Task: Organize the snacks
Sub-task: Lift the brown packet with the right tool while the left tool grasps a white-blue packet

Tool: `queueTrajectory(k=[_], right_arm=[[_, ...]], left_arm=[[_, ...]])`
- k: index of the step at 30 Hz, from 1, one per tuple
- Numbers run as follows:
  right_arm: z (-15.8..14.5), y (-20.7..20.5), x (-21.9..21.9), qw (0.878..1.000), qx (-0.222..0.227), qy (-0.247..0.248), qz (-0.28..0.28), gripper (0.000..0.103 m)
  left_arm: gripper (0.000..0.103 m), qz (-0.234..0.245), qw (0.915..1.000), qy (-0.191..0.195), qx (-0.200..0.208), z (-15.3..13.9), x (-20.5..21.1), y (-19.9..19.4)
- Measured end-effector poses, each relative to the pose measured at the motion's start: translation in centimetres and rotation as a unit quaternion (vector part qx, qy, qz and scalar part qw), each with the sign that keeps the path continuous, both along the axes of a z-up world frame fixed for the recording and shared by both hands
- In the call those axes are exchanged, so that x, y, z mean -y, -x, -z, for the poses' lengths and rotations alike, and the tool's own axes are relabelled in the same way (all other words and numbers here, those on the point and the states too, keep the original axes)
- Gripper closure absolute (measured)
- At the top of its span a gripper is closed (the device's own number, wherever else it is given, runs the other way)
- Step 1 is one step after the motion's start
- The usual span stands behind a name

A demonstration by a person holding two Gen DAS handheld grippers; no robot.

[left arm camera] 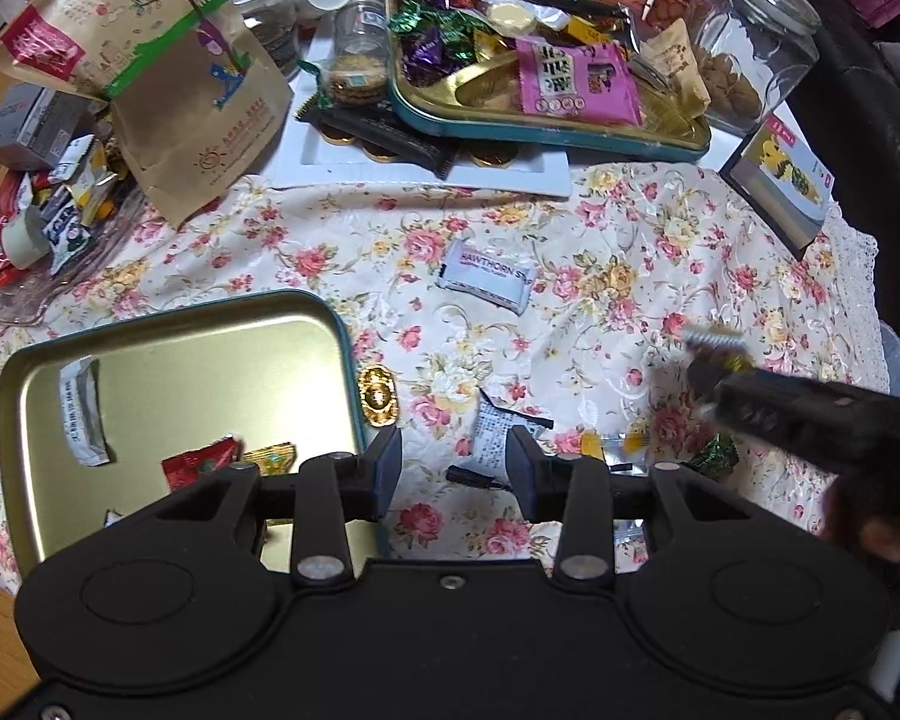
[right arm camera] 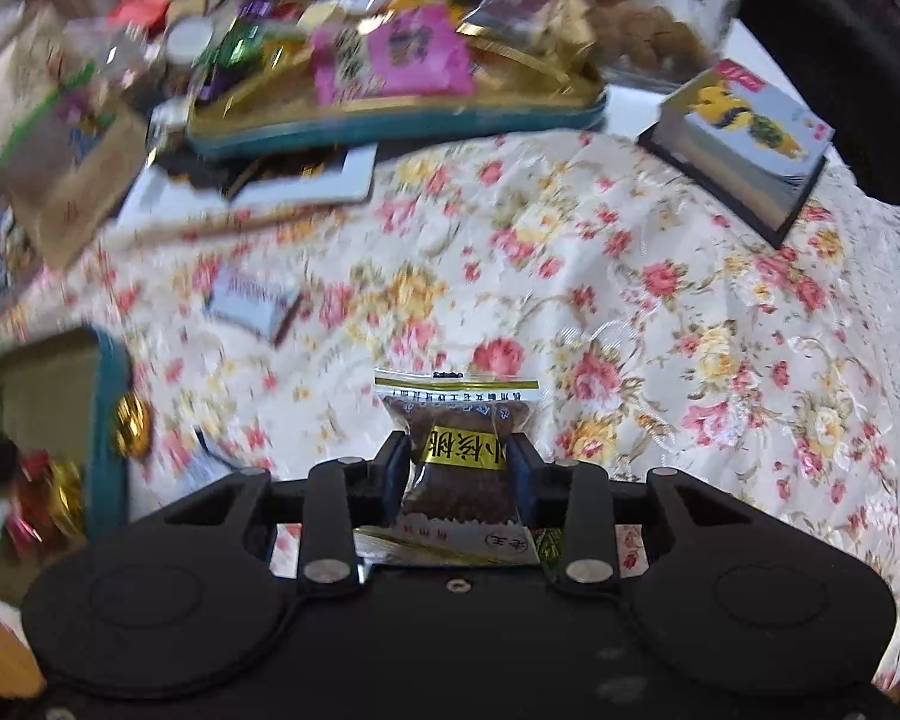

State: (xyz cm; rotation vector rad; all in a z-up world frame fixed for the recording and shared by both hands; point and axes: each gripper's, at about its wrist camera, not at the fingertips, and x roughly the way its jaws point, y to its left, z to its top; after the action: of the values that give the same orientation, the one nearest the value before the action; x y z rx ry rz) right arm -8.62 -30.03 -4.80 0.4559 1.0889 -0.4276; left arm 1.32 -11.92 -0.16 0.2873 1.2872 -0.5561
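My left gripper (left arm camera: 456, 468) hangs open just above the flowered cloth. A small white printed wrapper (left arm camera: 491, 441) lies on the cloth between its fingers, and the pads do not touch it. To its left is a gold-lined tin tray (left arm camera: 30, 372) holding a white packet (left arm camera: 84, 414) and a red wrapper (left arm camera: 201, 462). A gold ingot candy (left arm camera: 379, 396) lies beside the tray's rim. My right gripper (right arm camera: 459, 450) is shut on a clear packet of brown cake with a yellow label (right arm camera: 459, 414), lifted off the cloth. That gripper appears blurred at the right of the left wrist view (left arm camera: 711, 381).
A white hawthorn packet (left arm camera: 489, 279) lies mid-cloth, and a green foil candy (left arm camera: 717, 456) at right. At the back are a full snack tin (left arm camera: 546, 132), a cookie jar (left arm camera: 750, 48), a paper bag (left arm camera: 174, 78) and a box (left arm camera: 780, 180).
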Motion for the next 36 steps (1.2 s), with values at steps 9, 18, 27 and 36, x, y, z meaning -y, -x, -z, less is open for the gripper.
queueTrajectory(k=[9,18,27,36], right_arm=[[-6.2,1.7,2.1,0.992,0.078,-0.05,0.09,0.066],[-8.7,3.1,2.6,0.985,0.114,-0.078,0.101,0.066],[-8.6,2.8,2.8,0.983,0.116,-0.094,0.108,0.066],[-8.6,3.0,2.9,0.982,0.118,-0.1,0.109,0.066]], left_arm=[[0.054,0.067,0.9974,-0.021,0.015,4.7,4.2,2.6],[0.054,0.079,0.9947,-0.055,0.036,8.2,5.5,3.1],[0.05,0.057,0.9949,-0.067,0.049,9.4,6.0,2.3],[0.056,0.038,0.9979,-0.049,0.018,10.5,5.4,1.4]])
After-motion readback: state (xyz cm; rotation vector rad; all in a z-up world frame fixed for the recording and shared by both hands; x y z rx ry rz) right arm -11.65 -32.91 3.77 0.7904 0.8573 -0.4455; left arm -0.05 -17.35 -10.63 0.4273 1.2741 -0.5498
